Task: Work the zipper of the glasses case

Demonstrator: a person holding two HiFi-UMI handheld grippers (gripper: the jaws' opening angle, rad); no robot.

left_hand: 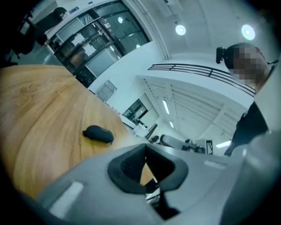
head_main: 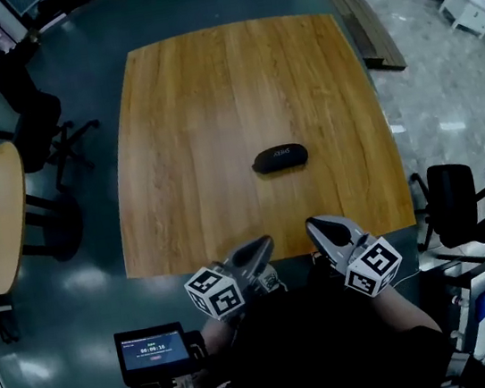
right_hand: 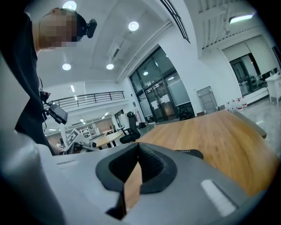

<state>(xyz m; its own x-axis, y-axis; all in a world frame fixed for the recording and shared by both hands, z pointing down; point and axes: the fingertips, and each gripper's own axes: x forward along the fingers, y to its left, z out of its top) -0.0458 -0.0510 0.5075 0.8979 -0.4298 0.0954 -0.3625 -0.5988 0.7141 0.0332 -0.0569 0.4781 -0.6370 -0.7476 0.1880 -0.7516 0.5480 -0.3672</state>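
Black oval glasses case (head_main: 280, 158) sits on wooden table (head_main: 211, 103), zipper indistinct.
Left tool (head_main: 256, 252) and right tool (head_main: 327, 228) are pressed together, empty.

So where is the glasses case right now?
In the head view the glasses case lies on the wooden table, slightly right of its middle, well clear of the left gripper and right gripper at the near edge.
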